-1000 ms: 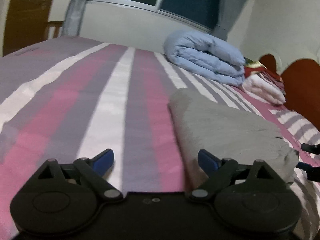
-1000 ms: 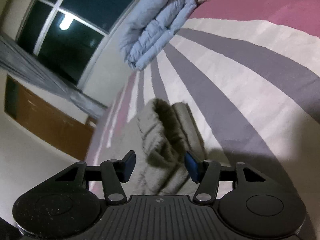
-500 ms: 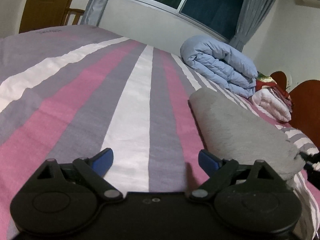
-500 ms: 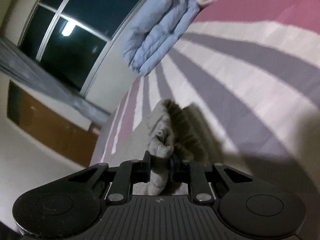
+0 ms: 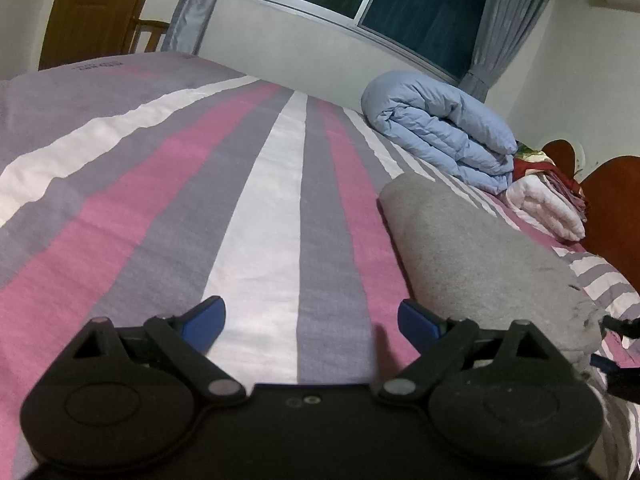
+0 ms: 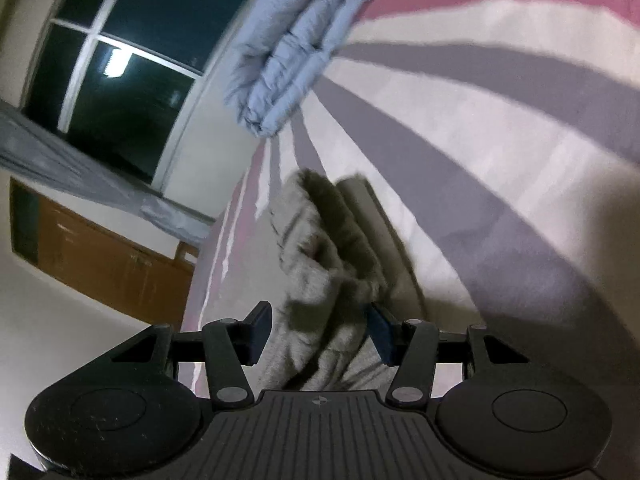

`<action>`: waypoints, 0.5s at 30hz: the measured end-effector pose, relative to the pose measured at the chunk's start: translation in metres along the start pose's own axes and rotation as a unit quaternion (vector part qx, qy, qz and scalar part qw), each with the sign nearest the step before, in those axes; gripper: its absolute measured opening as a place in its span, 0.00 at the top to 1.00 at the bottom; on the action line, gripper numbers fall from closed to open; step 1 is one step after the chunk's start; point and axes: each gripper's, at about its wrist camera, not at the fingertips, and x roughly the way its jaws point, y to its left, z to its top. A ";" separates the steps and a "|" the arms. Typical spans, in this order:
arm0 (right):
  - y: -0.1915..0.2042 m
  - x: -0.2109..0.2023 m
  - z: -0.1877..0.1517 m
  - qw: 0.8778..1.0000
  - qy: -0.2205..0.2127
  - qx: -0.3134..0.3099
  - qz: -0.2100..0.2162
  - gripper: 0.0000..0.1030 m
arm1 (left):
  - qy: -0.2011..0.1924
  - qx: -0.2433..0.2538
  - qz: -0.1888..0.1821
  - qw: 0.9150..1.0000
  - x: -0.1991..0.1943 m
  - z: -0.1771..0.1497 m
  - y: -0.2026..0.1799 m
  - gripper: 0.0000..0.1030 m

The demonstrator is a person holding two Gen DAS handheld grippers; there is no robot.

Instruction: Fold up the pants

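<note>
The grey pants [image 5: 472, 252] lie folded in a long bundle on the striped bed, right of my left gripper [image 5: 312, 320], which is open and empty just above the bedspread. In the right wrist view the end of the grey pants [image 6: 320, 280] sits bunched between the fingers of my right gripper [image 6: 320, 330], whose jaws stand open around the cloth without pinching it. The tip of the right gripper [image 5: 618, 356] shows at the right edge of the left wrist view, at the near end of the pants.
A folded light-blue duvet [image 5: 440, 132] and a white and red bundle [image 5: 548, 204] lie at the head of the bed by the red-brown headboard [image 5: 612, 208]. The pink, grey and white striped bedspread [image 5: 200, 184] stretches left. Window, curtains and a wooden door stand behind.
My right gripper shut on the end of the pants half a second ago and has now opened again. My left gripper has moved left, away from the pants, and stays open.
</note>
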 end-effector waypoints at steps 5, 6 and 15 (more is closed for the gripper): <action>-0.003 0.025 -0.001 1.000 0.014 0.015 0.007 0.47 | 0.002 0.001 0.001 1.000 -0.001 -0.001 -0.001 0.16; 0.001 0.028 0.000 1.000 0.014 0.007 0.004 0.48 | 0.002 0.001 0.001 1.000 -0.001 -0.002 -0.001 0.16; -0.009 0.018 0.009 1.000 -0.005 -0.001 -0.010 0.61 | 0.004 0.012 0.009 1.000 0.000 -0.001 -0.004 0.15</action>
